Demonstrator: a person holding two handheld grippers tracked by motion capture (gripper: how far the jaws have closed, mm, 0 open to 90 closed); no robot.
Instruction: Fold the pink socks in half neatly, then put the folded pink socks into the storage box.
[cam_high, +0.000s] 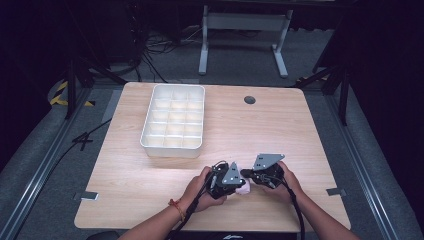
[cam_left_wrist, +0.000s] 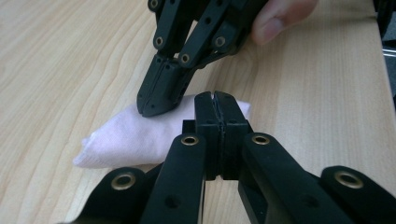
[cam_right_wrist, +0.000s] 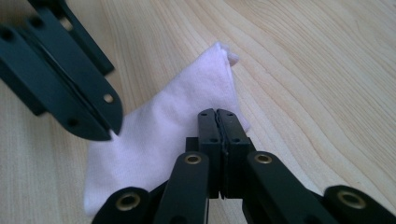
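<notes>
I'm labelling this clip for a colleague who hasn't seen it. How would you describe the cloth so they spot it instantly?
On the wooden table, look at the near edge, well in front of the white compartment tray. Between the left gripper and right gripper lies a small folded cloth, the scene's sole pale pink, soft thing.

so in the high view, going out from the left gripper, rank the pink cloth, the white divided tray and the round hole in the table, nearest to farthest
From the left gripper:
1. pink cloth, right at its tip, near the table's front edge.
2. white divided tray, farther back and to the left.
3. round hole, near the table's far edge, slightly right.
</notes>
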